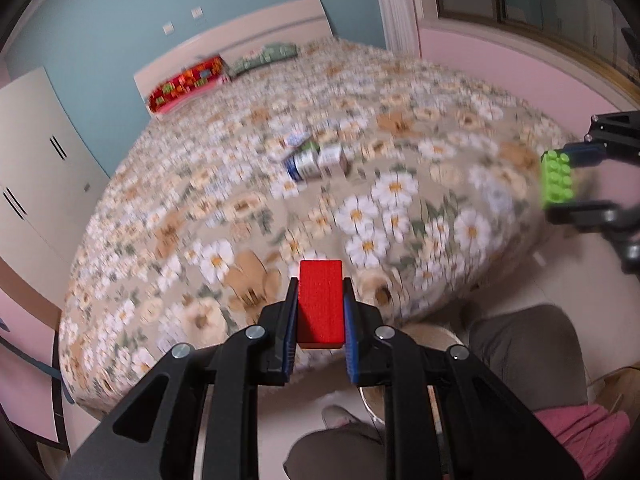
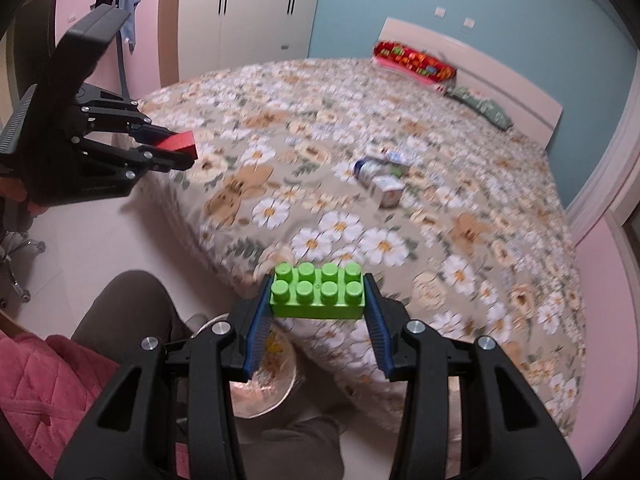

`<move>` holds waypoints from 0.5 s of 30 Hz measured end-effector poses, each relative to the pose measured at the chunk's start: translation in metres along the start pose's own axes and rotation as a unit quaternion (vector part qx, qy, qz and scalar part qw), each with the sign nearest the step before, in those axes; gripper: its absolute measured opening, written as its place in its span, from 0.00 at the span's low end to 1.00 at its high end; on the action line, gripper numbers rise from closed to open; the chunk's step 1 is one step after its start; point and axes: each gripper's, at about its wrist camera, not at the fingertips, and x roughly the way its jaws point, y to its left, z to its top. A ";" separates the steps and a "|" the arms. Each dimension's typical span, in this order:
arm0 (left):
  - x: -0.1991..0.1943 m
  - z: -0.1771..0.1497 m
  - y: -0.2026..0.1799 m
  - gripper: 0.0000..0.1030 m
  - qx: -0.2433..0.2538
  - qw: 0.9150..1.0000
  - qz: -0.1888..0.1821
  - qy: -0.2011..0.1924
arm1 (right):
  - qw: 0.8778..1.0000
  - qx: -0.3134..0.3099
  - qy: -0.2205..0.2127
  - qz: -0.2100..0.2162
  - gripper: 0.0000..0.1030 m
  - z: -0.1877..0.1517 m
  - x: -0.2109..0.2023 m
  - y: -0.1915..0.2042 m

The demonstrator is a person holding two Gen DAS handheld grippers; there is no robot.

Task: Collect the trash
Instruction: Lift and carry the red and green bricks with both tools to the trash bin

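The left gripper (image 1: 320,308) is clamped on 1 red block (image 1: 321,303), which stands upright between the blue-padded fingers (image 1: 289,320) and pokes out past their tips. The right gripper (image 2: 318,298) grips 1 green brick (image 2: 318,294) across its short ends, studs facing up; 8 studs show, in 2 rows of 4. No writing can be read on either piece.

Both grippers hang in the air over the pale floor (image 2: 120,232) just off the near edge of the bed (image 2: 400,216), fingers pointing toward it. In the right wrist view the left gripper is off to the left, level, a hand behind it. Below the right gripper, beside the person's dark trouser legs (image 2: 132,308), sits 1 round bin (image 2: 272,380) with a clear liner.

On the flowered bedspread (image 1: 224,216), well apart from both grippers, lies a small cluster near the middle: 1 blue-and-white can (image 2: 366,170) on its side, 1 small white carton (image 2: 388,192) touching it, and more packaging behind, too blurred to count or read. At the headboard (image 1: 256,36) lie 1 red patterned pillow (image 1: 186,82) and 1 green pillow (image 1: 266,56). A white wardrobe (image 2: 248,12) stands by the wall.
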 end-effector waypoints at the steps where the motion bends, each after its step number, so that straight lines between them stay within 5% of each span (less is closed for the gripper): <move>1: 0.009 -0.006 -0.002 0.21 0.000 1.000 -0.004 0.011 | 1.000 0.001 0.007 0.005 0.43 -0.004 0.008 0.002; 15: 0.088 -0.054 -0.035 0.21 0.012 0.994 -0.052 0.100 | 0.992 0.032 0.098 0.067 0.43 -0.054 0.098 0.020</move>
